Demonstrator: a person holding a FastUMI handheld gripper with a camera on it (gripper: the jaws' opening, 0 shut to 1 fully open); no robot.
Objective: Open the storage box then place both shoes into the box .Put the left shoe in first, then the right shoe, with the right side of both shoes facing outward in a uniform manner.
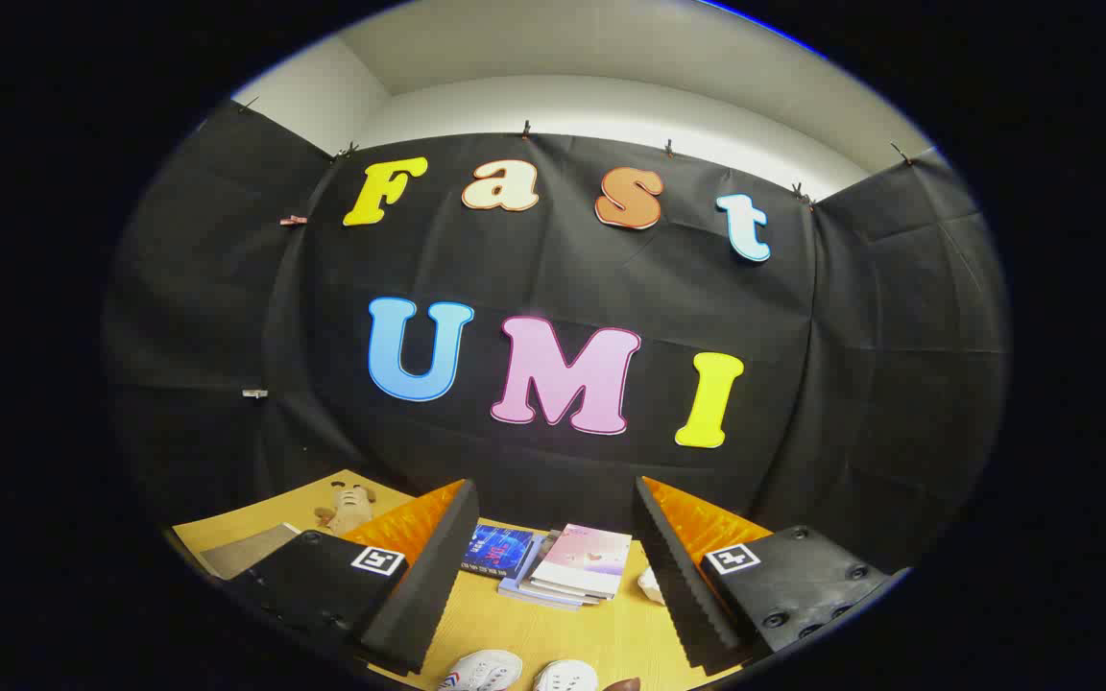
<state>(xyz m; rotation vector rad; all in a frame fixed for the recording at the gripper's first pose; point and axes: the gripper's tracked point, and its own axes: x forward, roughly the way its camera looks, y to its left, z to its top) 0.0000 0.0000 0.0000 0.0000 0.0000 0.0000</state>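
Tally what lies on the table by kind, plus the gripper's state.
Shoes: 2, white, one and the other, between the open gripper's fingers, nearer than the books.
Books: 2 on top, a blue one and a pink one; more may lie under it.
Plush toy: 1.
Grey board: 1.
Total: 6.
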